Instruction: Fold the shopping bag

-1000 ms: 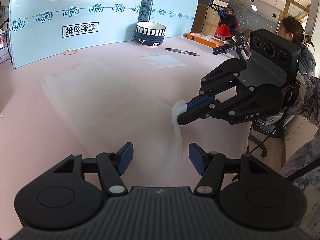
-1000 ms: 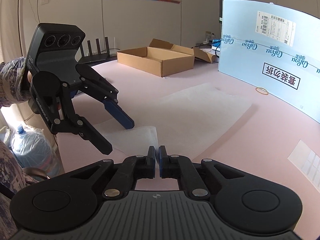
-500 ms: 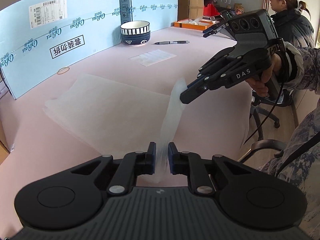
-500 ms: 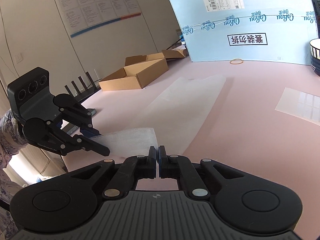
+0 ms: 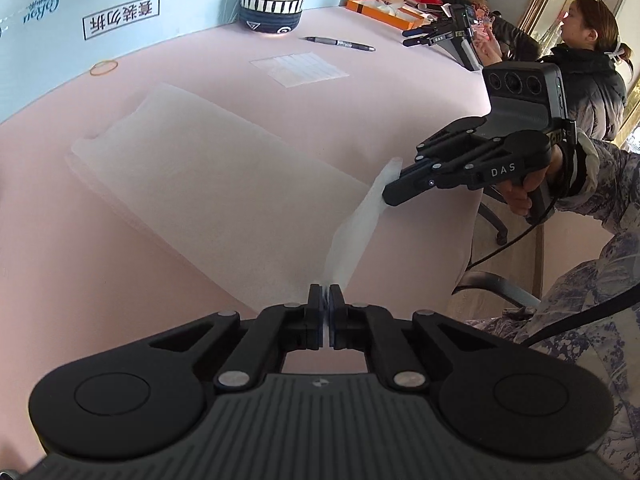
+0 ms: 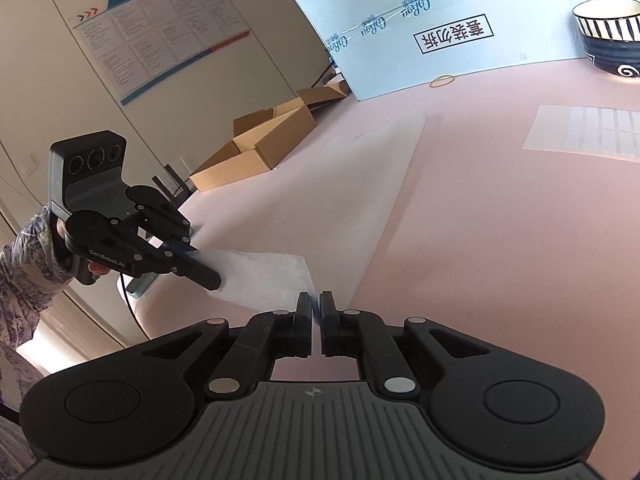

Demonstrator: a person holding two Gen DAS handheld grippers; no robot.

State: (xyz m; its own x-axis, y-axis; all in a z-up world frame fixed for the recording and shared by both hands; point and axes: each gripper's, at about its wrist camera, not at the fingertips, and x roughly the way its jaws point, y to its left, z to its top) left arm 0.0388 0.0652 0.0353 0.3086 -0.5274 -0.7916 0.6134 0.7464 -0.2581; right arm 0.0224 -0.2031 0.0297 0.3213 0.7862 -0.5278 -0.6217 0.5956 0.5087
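Now the near short edge of the translucent white plastic shopping bag (image 5: 224, 184) is pinched at its two corners by the left gripper (image 5: 325, 300) and right gripper (image 6: 315, 304), its jaws opening slightly; the bag's long axis runs toward the upper-left blue cardboard panel (image 5: 60, 36), the pink tabletop (image 5: 100, 300) bare between.

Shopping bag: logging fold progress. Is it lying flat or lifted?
Partly lifted: the shopping bag has its near edge raised off the table; the rest lies flat.

The pink tabletop (image 5: 400, 92) carries a white shopping bag (image 5: 208, 176), striped bowl (image 5: 272, 8), pen (image 5: 340, 43), rubber band (image 5: 104, 67) and paper sheet (image 5: 300, 69).
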